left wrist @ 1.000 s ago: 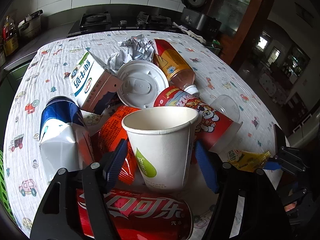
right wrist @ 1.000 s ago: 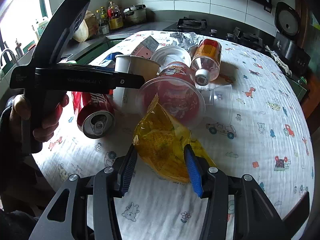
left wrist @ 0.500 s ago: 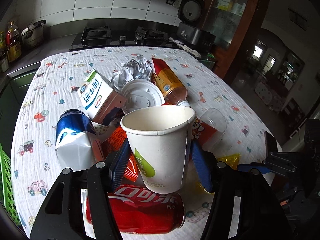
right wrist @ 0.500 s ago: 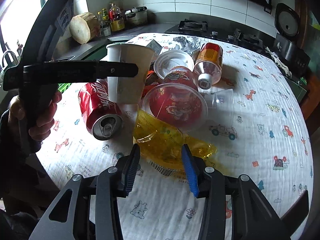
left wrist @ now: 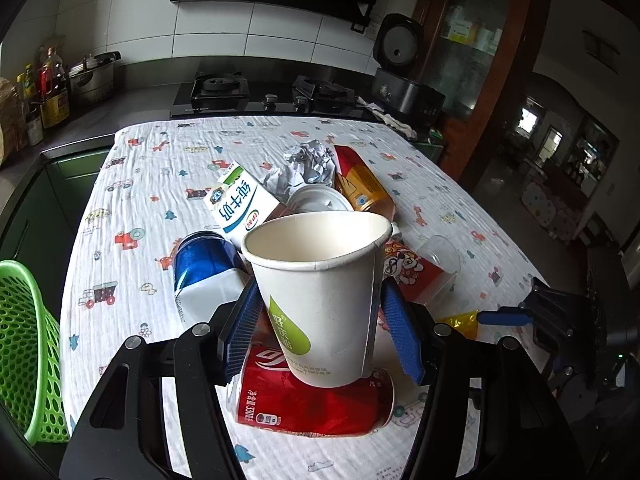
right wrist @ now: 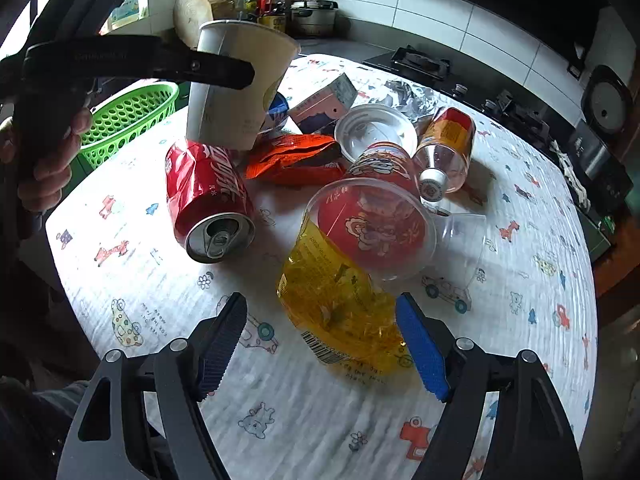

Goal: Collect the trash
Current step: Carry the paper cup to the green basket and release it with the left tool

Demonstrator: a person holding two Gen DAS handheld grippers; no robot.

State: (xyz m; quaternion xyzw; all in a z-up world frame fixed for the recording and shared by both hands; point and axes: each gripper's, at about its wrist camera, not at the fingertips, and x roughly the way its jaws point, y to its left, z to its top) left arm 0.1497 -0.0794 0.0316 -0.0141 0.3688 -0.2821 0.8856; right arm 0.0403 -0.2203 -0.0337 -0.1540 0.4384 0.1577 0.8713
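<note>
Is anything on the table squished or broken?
Yes. The red cola can lies on its side with a dented, crumpled wall and its tab already open. Behind it the orange snack bag is torn open, and a milk carton lies tipped over. No spilled liquid shows.

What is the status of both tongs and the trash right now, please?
Left tongs shut on paper cup, lifted above cola can. Right tongs open around yellow wrapper. Green basket beside the pile.

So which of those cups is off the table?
Only the white paper cup with the green leaf logo, clamped upright in the left hand-held gripper. The red-printed clear plastic cup and the small clear cup lie on their sides.
</note>
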